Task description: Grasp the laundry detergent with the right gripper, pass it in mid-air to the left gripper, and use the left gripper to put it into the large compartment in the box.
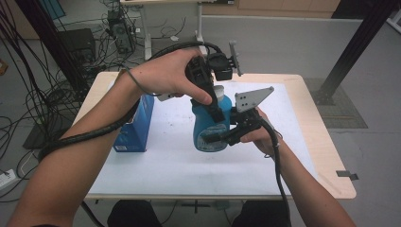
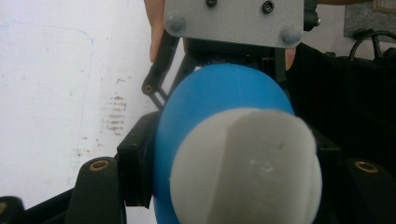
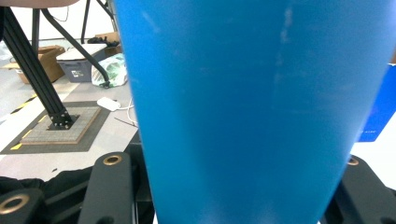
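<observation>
Over the middle of the white mat (image 1: 156,175) on my table (image 1: 326,156) I've got the blue bottle (image 1: 211,127) pinned from two sides, held upright and looking lifted a bit off the mat, though I can't swear to that; the left gripper (image 1: 208,101) comes down from above and its jaws are closed in on the bottle's upper part, right around the neck under the white cap (image 2: 245,168), which sits huge and blurry in the left gripper view with the blue shoulder bulging behind it; the right gripper (image 1: 227,135) comes in from the side and is clamped on the bottle's lower body, jaws as tight as the bottle lets them go, and in the right gripper view the blue wall runs up between the two black jaws; the grey plate (image 1: 253,98) on that gripper sticks up just beside the bottle; a dark blue box (image 1: 137,125) stands on the mat near the bottle, to its left, not touching it.
</observation>
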`<state>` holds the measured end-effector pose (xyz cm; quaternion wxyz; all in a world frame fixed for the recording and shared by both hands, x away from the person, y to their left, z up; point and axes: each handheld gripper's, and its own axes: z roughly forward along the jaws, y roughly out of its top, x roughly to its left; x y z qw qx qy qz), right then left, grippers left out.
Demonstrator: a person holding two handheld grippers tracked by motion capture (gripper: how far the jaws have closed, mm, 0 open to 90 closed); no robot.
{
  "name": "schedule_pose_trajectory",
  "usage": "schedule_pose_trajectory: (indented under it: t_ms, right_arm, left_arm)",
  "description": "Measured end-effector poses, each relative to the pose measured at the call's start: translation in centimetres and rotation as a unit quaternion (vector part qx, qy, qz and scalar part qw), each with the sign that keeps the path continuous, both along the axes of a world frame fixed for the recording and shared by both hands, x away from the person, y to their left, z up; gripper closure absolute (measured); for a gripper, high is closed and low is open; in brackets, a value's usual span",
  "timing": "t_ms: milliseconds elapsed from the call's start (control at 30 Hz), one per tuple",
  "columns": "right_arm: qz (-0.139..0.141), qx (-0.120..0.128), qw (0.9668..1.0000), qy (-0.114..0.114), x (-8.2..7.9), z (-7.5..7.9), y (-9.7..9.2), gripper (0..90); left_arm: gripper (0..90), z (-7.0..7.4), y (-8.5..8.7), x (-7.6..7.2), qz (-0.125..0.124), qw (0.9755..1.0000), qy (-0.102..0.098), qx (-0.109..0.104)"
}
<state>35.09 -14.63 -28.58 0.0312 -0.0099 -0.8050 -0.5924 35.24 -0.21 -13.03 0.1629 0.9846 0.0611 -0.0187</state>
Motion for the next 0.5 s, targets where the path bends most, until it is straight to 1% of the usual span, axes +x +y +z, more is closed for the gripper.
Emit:
schedule_pose_trajectory:
  t_ms: [500]
  right_arm:
    - [-0.001,0.0,1.0,0.0,-0.08,-0.13,-0.12,42.5]
  left_arm:
    - [36.6,-0.14,-0.08,-0.02,0.003,1.0,0.004,0.0]
